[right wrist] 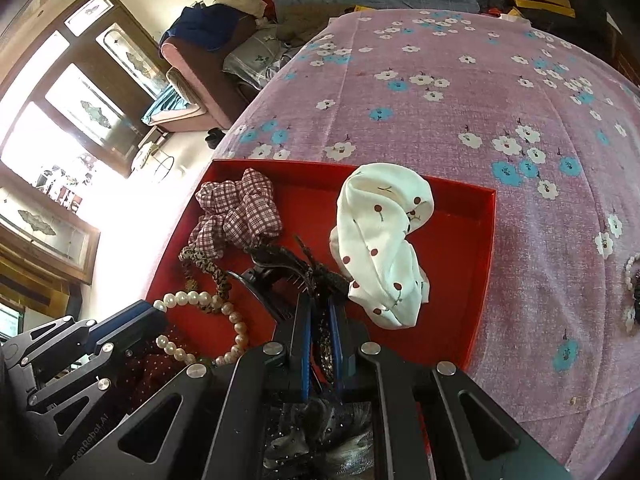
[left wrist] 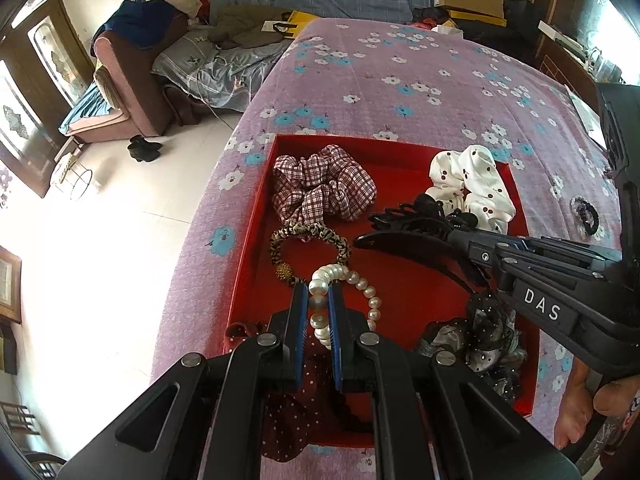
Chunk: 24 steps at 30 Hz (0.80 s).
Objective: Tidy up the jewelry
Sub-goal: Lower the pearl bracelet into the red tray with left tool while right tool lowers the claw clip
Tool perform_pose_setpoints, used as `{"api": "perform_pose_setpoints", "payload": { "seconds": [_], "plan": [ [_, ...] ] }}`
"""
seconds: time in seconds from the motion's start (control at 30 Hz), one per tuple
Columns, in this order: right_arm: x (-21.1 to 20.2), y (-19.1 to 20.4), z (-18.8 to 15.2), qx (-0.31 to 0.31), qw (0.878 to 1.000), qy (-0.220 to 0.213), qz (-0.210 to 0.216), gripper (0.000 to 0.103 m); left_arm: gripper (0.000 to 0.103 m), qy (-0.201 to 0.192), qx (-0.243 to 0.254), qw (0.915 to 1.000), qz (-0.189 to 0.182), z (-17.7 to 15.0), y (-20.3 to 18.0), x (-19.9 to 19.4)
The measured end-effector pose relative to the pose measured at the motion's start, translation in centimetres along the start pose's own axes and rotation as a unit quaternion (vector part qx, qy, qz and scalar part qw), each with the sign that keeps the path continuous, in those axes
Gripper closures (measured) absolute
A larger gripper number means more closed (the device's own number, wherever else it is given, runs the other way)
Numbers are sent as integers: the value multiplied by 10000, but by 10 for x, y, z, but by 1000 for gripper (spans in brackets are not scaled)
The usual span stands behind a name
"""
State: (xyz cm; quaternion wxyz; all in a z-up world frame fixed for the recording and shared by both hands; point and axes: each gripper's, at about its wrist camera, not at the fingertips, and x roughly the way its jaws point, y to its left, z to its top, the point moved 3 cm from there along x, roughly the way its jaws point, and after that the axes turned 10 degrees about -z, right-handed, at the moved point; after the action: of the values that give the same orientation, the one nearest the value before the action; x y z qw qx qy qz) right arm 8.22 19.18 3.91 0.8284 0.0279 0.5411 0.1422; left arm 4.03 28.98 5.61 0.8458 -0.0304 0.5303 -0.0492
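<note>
A red tray [left wrist: 256, 216] on the pink floral bed holds hair accessories. My left gripper [left wrist: 319, 292] is shut on a white pearl bracelet [left wrist: 362, 284] above the tray's middle; the bracelet also shows in the right wrist view [right wrist: 204, 300]. My right gripper [right wrist: 320, 300] is shut on a black claw hair clip [right wrist: 276, 270], seen from the side in the left wrist view [left wrist: 408, 232]. A plaid scrunchie [left wrist: 324, 184], a leopard hair tie [left wrist: 308, 240] and a white cherry-print scrunchie [left wrist: 472, 184] lie in the tray.
A black sparkly scrunchie [left wrist: 480, 340] and a dark red dotted one [left wrist: 292, 412] lie at the tray's near end. A dark beaded bracelet [left wrist: 586, 214] lies on the bedspread [left wrist: 400, 80] right of the tray. A sofa [left wrist: 132, 80] stands beyond the bed.
</note>
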Motion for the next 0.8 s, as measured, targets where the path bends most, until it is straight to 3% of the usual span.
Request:
{"api": "perform_pose_setpoints", "payload": {
  "seconds": [0.8],
  "plan": [
    [-7,-5,-3,-15,9999,-135,-68,93,93,-159,23,9995,284,-1,-6,-18]
  ]
}}
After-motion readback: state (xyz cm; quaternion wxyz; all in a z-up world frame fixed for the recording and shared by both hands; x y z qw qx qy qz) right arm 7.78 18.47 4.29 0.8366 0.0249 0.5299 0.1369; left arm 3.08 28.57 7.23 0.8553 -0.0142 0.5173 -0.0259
